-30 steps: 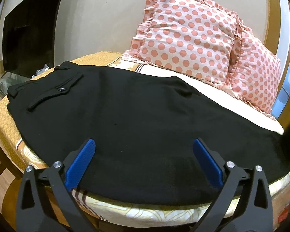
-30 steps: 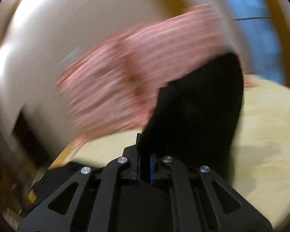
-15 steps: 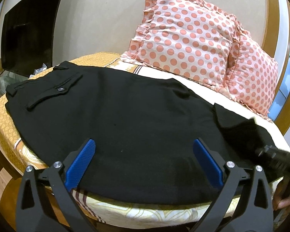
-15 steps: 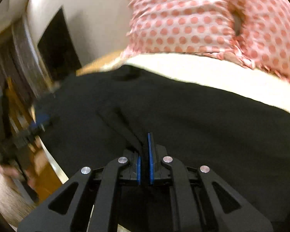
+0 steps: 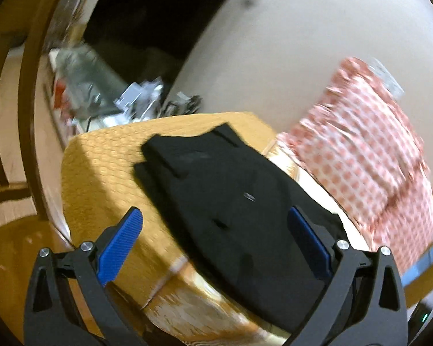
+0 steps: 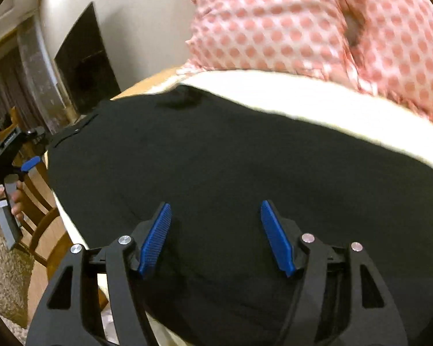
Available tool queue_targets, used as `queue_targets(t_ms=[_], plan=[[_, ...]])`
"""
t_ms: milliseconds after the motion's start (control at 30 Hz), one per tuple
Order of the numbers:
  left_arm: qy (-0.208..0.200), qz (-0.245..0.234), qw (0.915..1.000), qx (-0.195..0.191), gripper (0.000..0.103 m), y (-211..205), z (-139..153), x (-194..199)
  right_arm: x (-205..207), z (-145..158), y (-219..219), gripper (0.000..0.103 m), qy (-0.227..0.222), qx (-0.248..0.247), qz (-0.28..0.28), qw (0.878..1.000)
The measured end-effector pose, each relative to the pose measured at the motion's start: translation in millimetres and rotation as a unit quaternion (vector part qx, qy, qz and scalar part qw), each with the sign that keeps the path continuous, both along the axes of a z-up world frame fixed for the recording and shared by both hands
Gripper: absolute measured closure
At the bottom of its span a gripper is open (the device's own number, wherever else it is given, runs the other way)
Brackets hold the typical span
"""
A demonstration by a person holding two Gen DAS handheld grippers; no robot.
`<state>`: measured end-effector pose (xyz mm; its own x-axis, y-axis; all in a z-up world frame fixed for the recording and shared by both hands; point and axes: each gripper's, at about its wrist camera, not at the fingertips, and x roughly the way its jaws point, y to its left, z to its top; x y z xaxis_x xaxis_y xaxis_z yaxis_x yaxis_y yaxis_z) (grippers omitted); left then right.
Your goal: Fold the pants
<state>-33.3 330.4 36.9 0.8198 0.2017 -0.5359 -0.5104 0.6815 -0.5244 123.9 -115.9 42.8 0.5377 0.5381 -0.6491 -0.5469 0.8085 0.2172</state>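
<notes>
The pants are black, of plain matte cloth, and lie flat across the bed in a broad, smooth slab, already folded over on themselves. The waistband end lies toward the bed's orange-covered corner, where a belt loop and a welt back pocket with a small button show on top. Along the far side the cloth runs beside a white strip of bedding, short of the dotted pillows. The near edge reaches the bed's front edge and droops a little over it.
</notes>
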Motion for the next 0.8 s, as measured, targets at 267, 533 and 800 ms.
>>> queue_targets(t_ms=[267,533,800], plan=[[0.011,-0.022,0.9985,-0.049,0.007,18,-9,25,4,0,1,0.032,-0.006,-0.001,0.002,1.0],[-0.037,-0.128,0.9829,-0.127,0.007,-18,-19,23,-7,-2,4,0.028,-0.011,0.0,0.004,1.0],[-0.029,-0.07,0.9863,-0.146,0.027,3,-21,36,-10,0,-2,0.028,-0.013,0.01,-0.002,1.0]])
